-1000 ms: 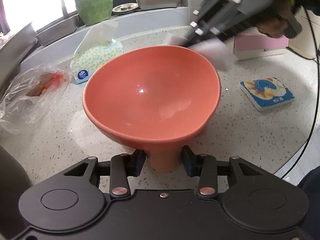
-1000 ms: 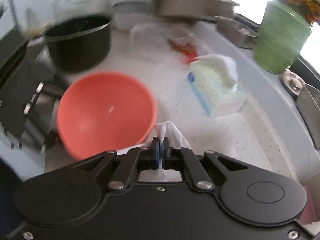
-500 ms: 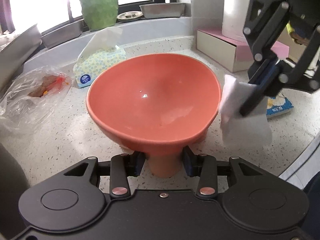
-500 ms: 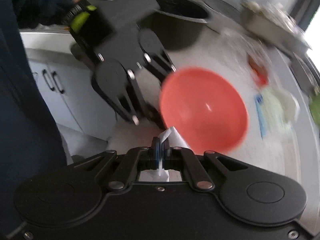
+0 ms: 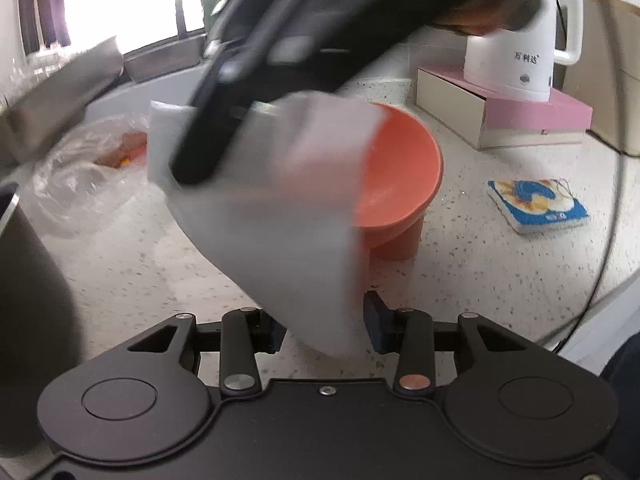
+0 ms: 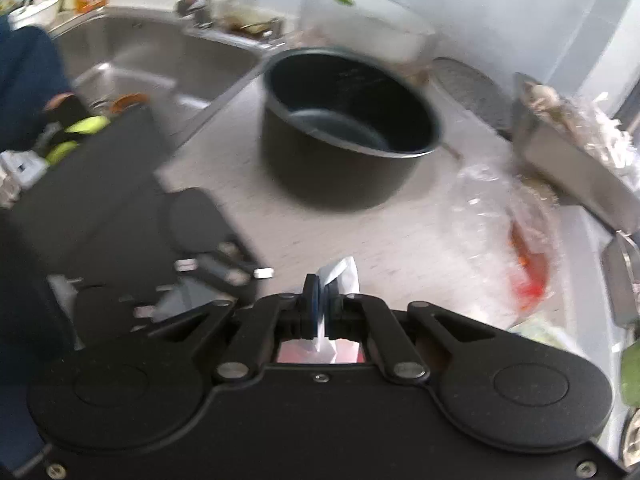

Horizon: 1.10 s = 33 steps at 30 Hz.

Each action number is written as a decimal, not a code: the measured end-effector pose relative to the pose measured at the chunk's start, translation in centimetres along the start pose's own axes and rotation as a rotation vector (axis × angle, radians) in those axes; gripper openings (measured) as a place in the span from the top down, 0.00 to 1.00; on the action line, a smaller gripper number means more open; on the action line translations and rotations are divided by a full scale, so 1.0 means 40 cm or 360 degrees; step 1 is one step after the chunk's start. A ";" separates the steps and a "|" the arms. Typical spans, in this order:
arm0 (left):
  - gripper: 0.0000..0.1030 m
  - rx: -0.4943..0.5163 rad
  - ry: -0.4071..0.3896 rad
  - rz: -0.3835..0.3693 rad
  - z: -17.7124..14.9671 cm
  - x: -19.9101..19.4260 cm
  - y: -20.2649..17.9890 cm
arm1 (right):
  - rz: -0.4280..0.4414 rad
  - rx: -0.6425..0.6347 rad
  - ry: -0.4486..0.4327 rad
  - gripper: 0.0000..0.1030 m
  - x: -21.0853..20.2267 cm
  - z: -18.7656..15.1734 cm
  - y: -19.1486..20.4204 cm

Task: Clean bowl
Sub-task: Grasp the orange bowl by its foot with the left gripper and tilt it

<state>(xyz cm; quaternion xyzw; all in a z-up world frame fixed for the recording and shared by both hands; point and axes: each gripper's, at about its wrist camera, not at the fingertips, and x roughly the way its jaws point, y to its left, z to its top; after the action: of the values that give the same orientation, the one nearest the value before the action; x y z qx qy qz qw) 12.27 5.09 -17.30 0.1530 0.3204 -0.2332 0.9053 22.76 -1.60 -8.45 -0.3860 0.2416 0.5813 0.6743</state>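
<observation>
Nearest, the left tongs (image 5: 325, 330) stand part open and empty, the coral-orange footed plastic bowl (image 5: 400, 184) beyond at twelve o'clock on the speckled surface (image 5: 480, 264), while the right tongs (image 6: 320, 308) pinch a white paper tissue (image 5: 272, 216), so the wipe seems done and discarding the tissue seems next.
</observation>
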 end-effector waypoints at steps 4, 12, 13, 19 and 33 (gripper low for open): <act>0.62 0.0084 -0.0025 0.0010 0.019 -0.040 -0.008 | -0.0141 0.0118 -0.0006 0.98 0.011 -0.024 -0.078; 0.62 0.0667 0.0049 -0.0023 0.095 -0.086 -0.091 | -0.0389 0.0423 0.0012 0.98 -0.044 -0.158 -0.158; 0.62 0.0734 0.0055 -0.0016 0.101 -0.082 -0.102 | -0.0405 0.0451 0.0005 0.98 -0.054 -0.172 -0.156; 0.60 0.1183 0.0124 0.0025 0.130 0.020 -0.174 | -0.0516 0.0646 0.0022 0.98 -0.091 -0.268 -0.145; 0.77 0.1611 0.0468 0.0078 0.134 0.227 -0.220 | -0.0706 0.0976 -0.0034 0.98 -0.159 -0.408 -0.057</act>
<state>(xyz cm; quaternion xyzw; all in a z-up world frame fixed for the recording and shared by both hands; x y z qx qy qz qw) 16.64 -7.58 -20.35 0.6096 0.2877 -0.3136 0.6688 25.67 -18.54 -12.52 -0.2032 0.3080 0.3259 0.8704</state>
